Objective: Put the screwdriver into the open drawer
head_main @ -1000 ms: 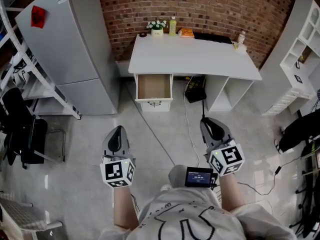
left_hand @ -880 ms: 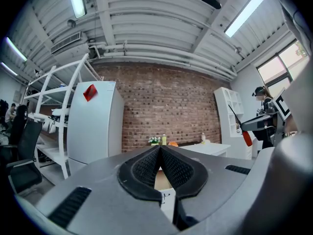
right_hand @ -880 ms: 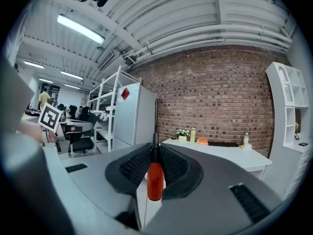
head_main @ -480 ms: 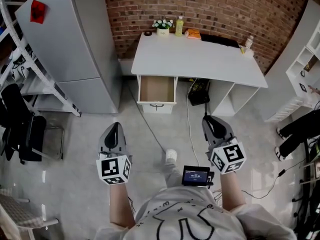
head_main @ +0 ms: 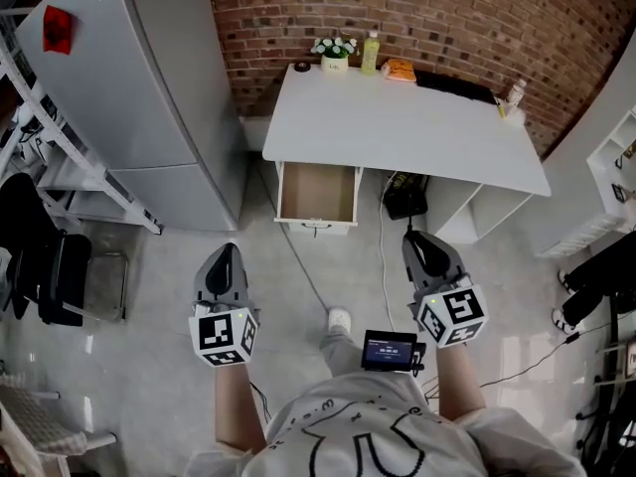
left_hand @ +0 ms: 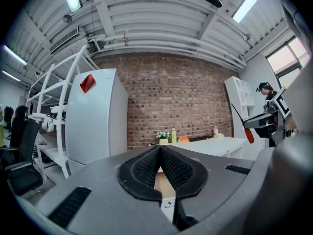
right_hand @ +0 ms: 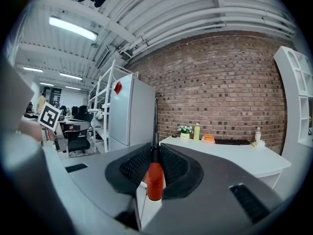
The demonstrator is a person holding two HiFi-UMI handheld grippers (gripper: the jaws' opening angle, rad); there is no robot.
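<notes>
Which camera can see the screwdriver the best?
The right gripper view. There the screwdriver is close up, with its red handle clamped between the jaws of the right gripper. The left gripper view shows it only small, near the right edge. In the head view I cannot make it out.

Screwdriver in hand-held gripper

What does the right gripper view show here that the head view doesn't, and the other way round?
Only the right gripper view shows the red-handled screwdriver clamped in the right gripper, shaft pointing up. Only the head view looks down into the open wood-lined drawer and shows the small black screen at the person's waist. Both show the white desk, the red brick wall and the grey refrigerator.
</notes>
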